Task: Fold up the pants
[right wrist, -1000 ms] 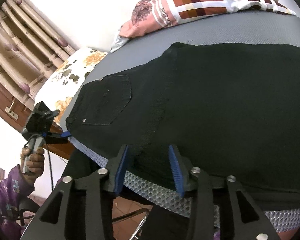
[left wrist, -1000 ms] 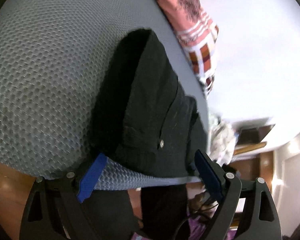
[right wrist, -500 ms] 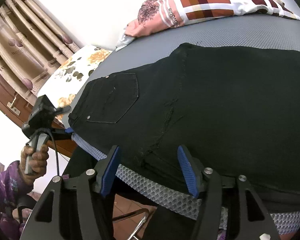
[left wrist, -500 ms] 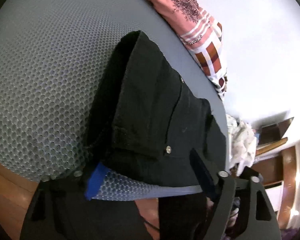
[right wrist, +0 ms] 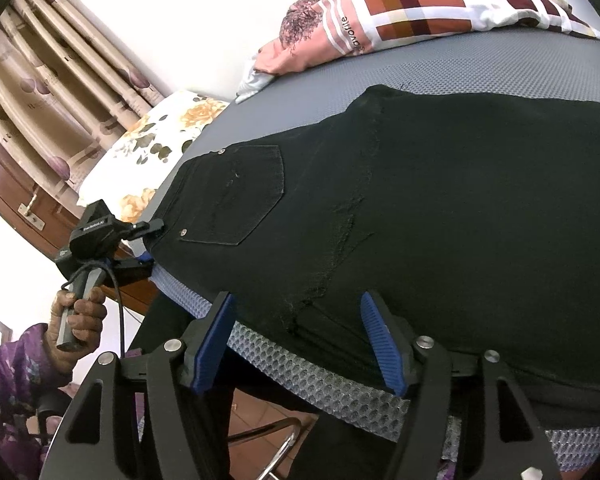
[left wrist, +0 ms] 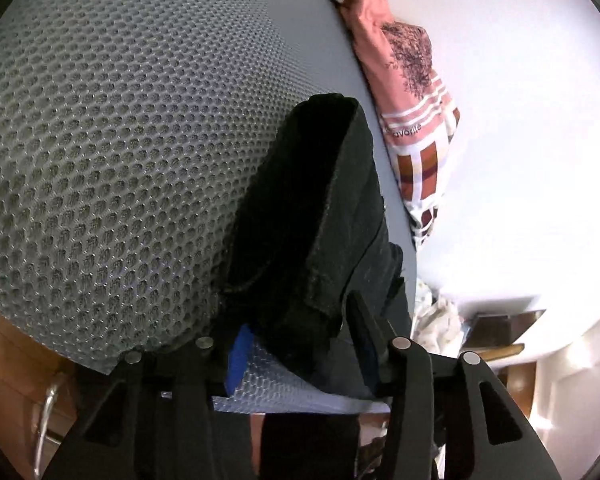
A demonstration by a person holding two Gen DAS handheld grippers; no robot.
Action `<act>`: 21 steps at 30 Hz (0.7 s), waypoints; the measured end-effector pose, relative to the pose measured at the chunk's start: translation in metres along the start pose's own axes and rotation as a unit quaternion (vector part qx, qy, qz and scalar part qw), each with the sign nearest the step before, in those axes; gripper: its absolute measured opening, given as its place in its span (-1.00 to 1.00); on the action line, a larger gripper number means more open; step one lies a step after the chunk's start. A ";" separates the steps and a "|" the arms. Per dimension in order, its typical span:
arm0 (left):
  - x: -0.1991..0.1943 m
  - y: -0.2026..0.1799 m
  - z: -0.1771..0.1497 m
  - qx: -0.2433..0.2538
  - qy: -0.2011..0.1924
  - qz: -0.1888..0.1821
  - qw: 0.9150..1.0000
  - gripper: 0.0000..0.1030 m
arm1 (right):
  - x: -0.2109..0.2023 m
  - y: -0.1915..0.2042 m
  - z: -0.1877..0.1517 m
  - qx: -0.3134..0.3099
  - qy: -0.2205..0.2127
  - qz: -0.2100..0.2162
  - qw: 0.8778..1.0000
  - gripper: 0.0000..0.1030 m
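Right gripper [right wrist: 300, 344]: my near tool, its blue-padded jaws spread wide and holding nothing, poised just off the mattress edge at the pants' near hem line.
Left gripper [left wrist: 300, 344]: my other tool, its two fingers on either side of a raised fold of black cloth at the waist end; I cannot tell from these views whether the pads are pressing it.
Left gripper from the right wrist view [right wrist: 140, 240]: it sits at the far-left corner of the waistband, with my left hand [right wrist: 80, 312] wrapped round its handle below the bed edge.
Pants [right wrist: 420, 208]: black, spread flat across the grey mesh mattress [right wrist: 500, 76], back pocket [right wrist: 236, 196] facing up, one leg reaching off to the right.
Pants from the left wrist view [left wrist: 320, 216]: a bunched ridge running away from my fingers over the mesh.
Floral pillow [right wrist: 148, 148]: beyond the waist end, at the mattress's left side.
Checked pink pillow [right wrist: 400, 8]: farther back, against the white wall.
Curtain [right wrist: 40, 80]: farthest left, hanging in striped folds.
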State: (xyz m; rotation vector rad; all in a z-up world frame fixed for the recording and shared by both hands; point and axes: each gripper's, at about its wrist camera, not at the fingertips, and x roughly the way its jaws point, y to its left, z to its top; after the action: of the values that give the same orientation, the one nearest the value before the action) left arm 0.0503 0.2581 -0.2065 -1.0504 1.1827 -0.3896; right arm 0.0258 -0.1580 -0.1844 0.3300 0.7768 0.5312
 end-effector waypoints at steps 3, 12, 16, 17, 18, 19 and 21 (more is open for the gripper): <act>0.004 -0.010 0.002 0.013 0.002 0.010 1.000 0.01 | 0.000 0.000 0.000 0.000 0.000 0.002 1.000 0.23; 0.015 -0.052 -0.008 0.131 -0.012 0.128 0.983 -0.40 | 0.002 0.003 -0.002 -0.004 -0.003 0.007 1.000 0.34; 0.013 -0.095 -0.020 0.201 -0.032 0.135 0.970 -0.45 | 0.003 0.003 -0.001 -0.007 -0.003 0.013 1.000 0.41; 0.014 -0.108 -0.022 0.216 -0.037 0.132 0.967 -0.45 | 0.003 0.002 -0.001 -0.006 -0.004 0.016 1.000 0.42; 0.013 -0.117 -0.025 0.225 -0.040 0.130 0.965 -0.45 | 0.004 0.002 -0.001 -0.006 -0.004 0.018 1.000 0.43; 0.015 -0.130 -0.029 0.242 -0.043 0.127 0.961 -0.45 | 0.003 0.001 -0.001 -0.004 -0.005 0.022 1.000 0.43; 0.019 -0.154 -0.039 0.273 -0.047 0.121 0.953 -0.45 | 0.002 -0.002 -0.001 0.001 -0.007 0.029 1.000 0.43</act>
State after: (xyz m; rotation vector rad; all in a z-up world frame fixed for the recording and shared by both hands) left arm 0.0624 0.1485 -0.0898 -0.4335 1.0189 -0.4353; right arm 0.0268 -0.1582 -0.1869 0.3588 0.7567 0.5826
